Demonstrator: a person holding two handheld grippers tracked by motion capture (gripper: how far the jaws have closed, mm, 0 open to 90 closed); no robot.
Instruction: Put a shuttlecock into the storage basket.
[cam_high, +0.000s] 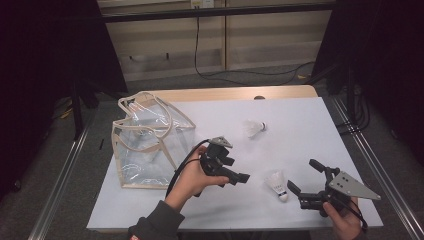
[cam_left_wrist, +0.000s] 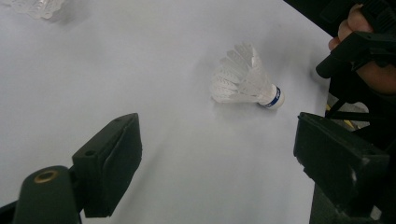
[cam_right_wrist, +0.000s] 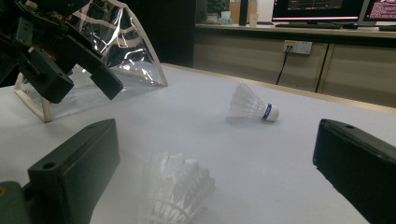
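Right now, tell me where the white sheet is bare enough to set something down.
Free: the far right stretch beyond the far shuttlecock, and the near left strip in front of the clear bag. Crowded: around the near shuttlecock, between the left claw and right claw.

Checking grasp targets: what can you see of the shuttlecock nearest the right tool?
The near shuttlecock has a white, plastic-looking latticed skirt and a white rounded cap with a dark band. It lies on its side on the white table, cap toward the person and skirt pointing away. It sits between the left tool and right tool, touching neither. In the right gripper view it sits blurred between the open jaws.
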